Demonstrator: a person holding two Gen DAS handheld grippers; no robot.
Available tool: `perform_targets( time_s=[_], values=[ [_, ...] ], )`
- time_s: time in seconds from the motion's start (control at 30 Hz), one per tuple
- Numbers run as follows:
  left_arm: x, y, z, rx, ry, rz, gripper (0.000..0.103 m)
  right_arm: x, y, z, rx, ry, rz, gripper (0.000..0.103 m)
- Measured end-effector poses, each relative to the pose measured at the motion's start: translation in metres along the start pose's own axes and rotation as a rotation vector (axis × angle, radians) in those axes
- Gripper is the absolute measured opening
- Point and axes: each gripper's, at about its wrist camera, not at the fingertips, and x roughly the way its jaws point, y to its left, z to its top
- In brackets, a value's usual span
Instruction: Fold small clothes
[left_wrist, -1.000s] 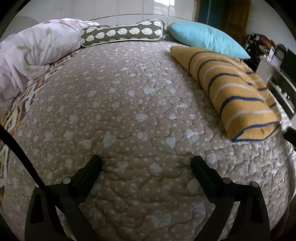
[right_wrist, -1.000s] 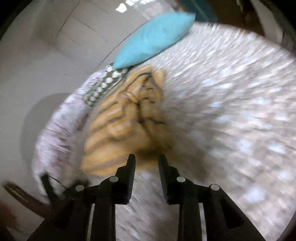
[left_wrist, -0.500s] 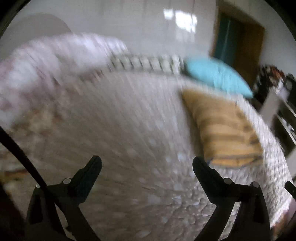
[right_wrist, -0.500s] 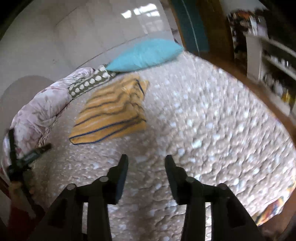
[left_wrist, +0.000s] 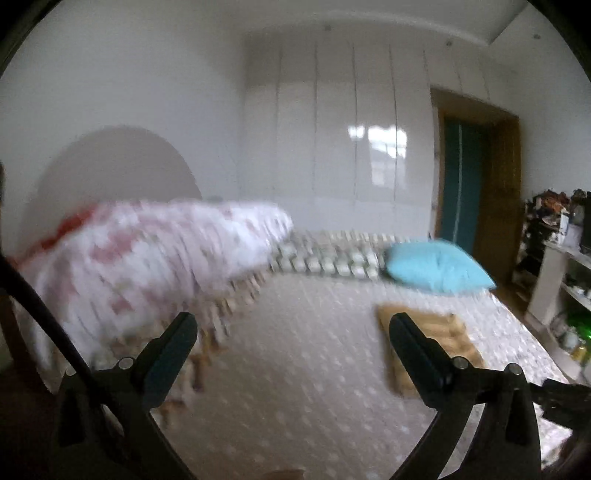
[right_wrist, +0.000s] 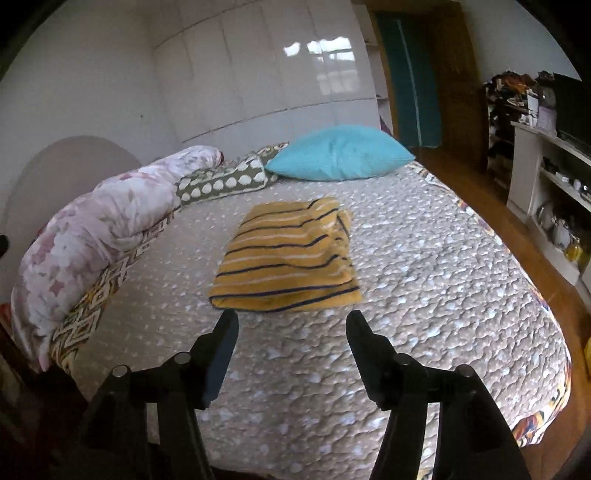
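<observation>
A folded yellow garment with dark blue and white stripes lies flat on the quilted bed. It also shows, blurred, in the left wrist view. My right gripper is open and empty, held above the bed just in front of the garment's near edge, not touching it. My left gripper is open and empty, raised above the bed and left of the garment.
A teal pillow, a patterned bolster and a rolled floral duvet lie along the far and left sides of the bed. White shelves with clutter stand at the right. A wooden floor runs along the right of the bed.
Both grippers have pulled back and up from the bed. The right gripper has opened wider and let the garment lie folded. The left view has tilted up toward the wall.
</observation>
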Motion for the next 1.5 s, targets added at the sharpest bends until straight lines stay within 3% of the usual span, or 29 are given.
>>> perform_targets(
  time_s=[0.13,0.27,0.43,0.7,0.93,1.5],
  values=[
    [0.028,-0.023,-0.032,0.03,0.17,-0.038,0.103,0.009,0.007,-0.01,-0.028,0.039,-0.048,0.065],
    [0.036,-0.044,-0.067,0.061,0.265,-0.031,0.103,0.017,0.002,-0.021,-0.004,0.083,-0.071,0.065],
    [0.046,-0.053,-0.09,0.028,0.379,-0.065,0.103,0.026,-0.002,-0.032,0.028,0.12,-0.117,0.066],
    [0.045,-0.069,-0.108,0.076,0.421,-0.1,0.103,0.044,0.001,-0.049,0.017,0.184,-0.152,0.066],
    [0.044,-0.077,-0.109,0.107,0.433,-0.137,0.103,0.044,0.006,-0.051,-0.024,0.165,-0.202,0.069],
    [0.05,-0.08,-0.119,0.106,0.493,-0.178,0.103,0.052,-0.003,-0.055,-0.01,0.195,-0.212,0.069]
  ],
)
